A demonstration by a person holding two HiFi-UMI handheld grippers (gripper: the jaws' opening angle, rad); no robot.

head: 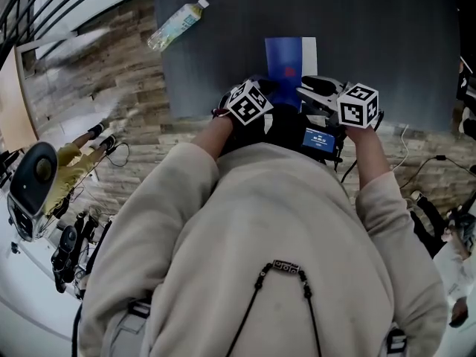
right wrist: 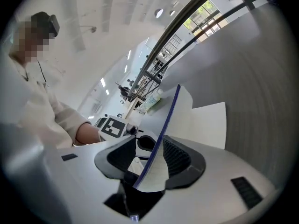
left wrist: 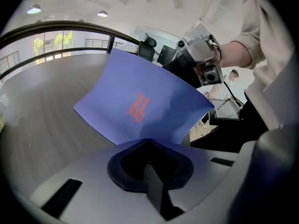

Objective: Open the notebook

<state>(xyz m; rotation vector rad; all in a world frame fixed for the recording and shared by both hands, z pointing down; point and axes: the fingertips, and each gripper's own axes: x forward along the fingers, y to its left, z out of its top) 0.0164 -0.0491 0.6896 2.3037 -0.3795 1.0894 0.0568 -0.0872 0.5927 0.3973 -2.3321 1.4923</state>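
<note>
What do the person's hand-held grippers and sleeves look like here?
Both the left hand-held gripper and the right hand-held gripper have pale grey bodies with dark pads. Each carries a white cube with black square markers. A small blue-lit screen sits by the right one. The person wears long cream sleeves.

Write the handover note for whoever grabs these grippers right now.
Left gripper: shut on the near edge of the blue cover, holding it raised and curved.
Right gripper: jaws apart, the cover's edge between them, seemingly not clamped.
The notebook lies on the grey table, a white page exposed.
Done: cover lifted.
To do: swing it fully over, then let go.
</note>
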